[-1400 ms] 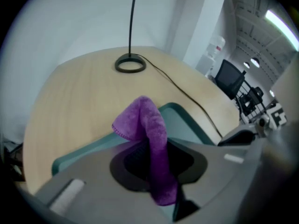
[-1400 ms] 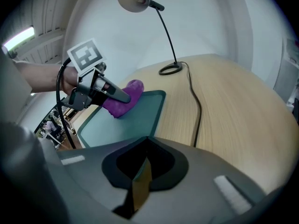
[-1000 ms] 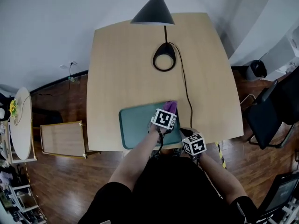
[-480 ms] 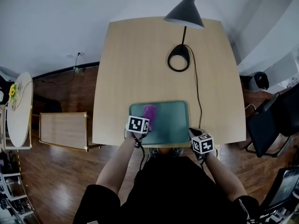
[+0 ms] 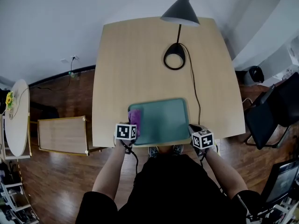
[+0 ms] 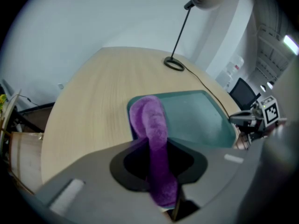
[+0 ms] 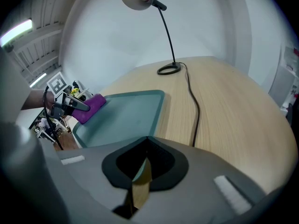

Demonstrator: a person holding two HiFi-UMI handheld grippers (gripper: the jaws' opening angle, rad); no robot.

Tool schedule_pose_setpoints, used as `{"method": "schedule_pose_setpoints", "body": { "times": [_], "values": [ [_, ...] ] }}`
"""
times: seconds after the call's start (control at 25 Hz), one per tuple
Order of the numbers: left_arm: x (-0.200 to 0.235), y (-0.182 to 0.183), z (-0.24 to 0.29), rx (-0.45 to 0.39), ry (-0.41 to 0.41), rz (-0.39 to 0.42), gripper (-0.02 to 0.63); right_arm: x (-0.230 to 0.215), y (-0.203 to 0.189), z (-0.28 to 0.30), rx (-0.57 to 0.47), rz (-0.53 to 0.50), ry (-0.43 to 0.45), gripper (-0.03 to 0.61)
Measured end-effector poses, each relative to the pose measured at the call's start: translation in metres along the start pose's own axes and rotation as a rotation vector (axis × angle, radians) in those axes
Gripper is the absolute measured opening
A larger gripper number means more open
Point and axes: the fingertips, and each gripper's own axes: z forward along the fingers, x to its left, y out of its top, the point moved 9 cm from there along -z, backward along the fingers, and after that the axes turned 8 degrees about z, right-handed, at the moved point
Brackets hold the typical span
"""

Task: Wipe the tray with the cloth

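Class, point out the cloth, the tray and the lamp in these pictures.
cloth [image 6: 149,120], left gripper view, on its folded upper part.
tray [image 5: 163,120], head view, on the bare middle of its floor.
lamp [image 5: 180,12], head view, on its dark shade.

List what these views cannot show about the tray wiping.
Head view: left claw and right claw tips, under their marker cubes.
Left gripper view: surface of the teal rectangular plastic tray under the purple fleecy cloth.
Right gripper view: the tray's near edge, behind the claw's body.
All views: dirt on the tray, too small.
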Motion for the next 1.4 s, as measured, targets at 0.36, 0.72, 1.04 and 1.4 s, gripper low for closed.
{"method": "schedule_pose_setpoints", "body": {
  "times": [0.36, 0.72, 1.04, 1.4],
  "values": [
    [-0.103, 0.052, 0.046, 0.012, -0.23, 0.111, 0.109, 0.003, 0.001, -0.001, -0.005, -0.001, 0.004, 0.003],
    [-0.199, 0.083, 0.083, 0.086, -0.336, 0.351, 0.109, 0.005, 0.0, 0.0, -0.007, -0.003, 0.018, 0.003],
    [-0.209, 0.08, 0.088, 0.094, -0.343, 0.367, 0.109, 0.003, -0.002, -0.001, 0.001, -0.015, 0.028, 0.005],
    [-0.132, 0.051, 0.06, 0.043, -0.239, 0.213, 0.11, -0.004, -0.001, -0.001, 0.008, -0.03, 0.025, 0.003]
  ]
}}
